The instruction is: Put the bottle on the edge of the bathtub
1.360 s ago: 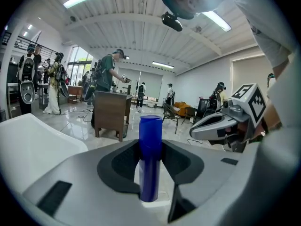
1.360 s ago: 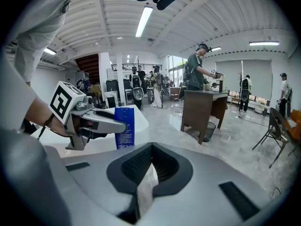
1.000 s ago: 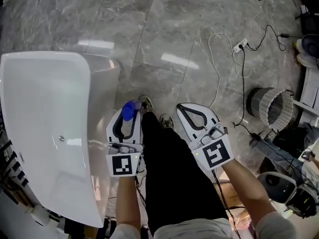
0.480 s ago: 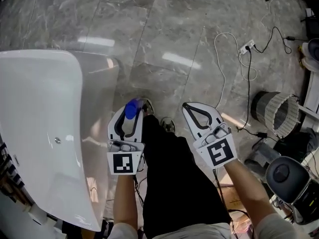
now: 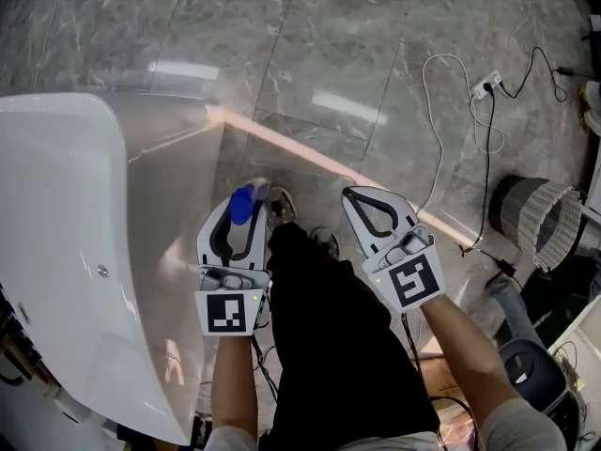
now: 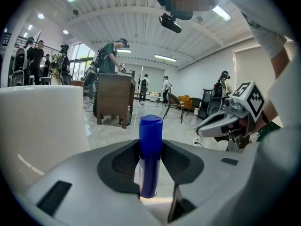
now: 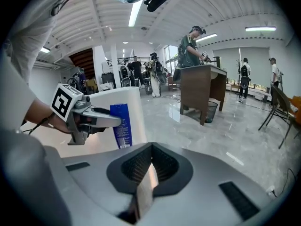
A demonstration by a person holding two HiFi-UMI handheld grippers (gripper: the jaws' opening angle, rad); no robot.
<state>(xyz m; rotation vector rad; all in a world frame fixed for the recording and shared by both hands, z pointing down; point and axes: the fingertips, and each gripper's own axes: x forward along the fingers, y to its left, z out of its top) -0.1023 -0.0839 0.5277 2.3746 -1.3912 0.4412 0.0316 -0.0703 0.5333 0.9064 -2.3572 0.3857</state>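
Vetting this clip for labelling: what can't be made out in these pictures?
Base of the bottle: head view, covered by the left gripper; left gripper view, behind that gripper's body.
Print on the bottle: right gripper view, too small.
Part of the bathtub: head view, cut by the left edge.
The shoes: head view, mostly under the trousers.

Blue bottle (image 6: 150, 154), upright, clamped in the left tongs (image 5: 245, 201), beside the white bathtub (image 5: 56, 205)
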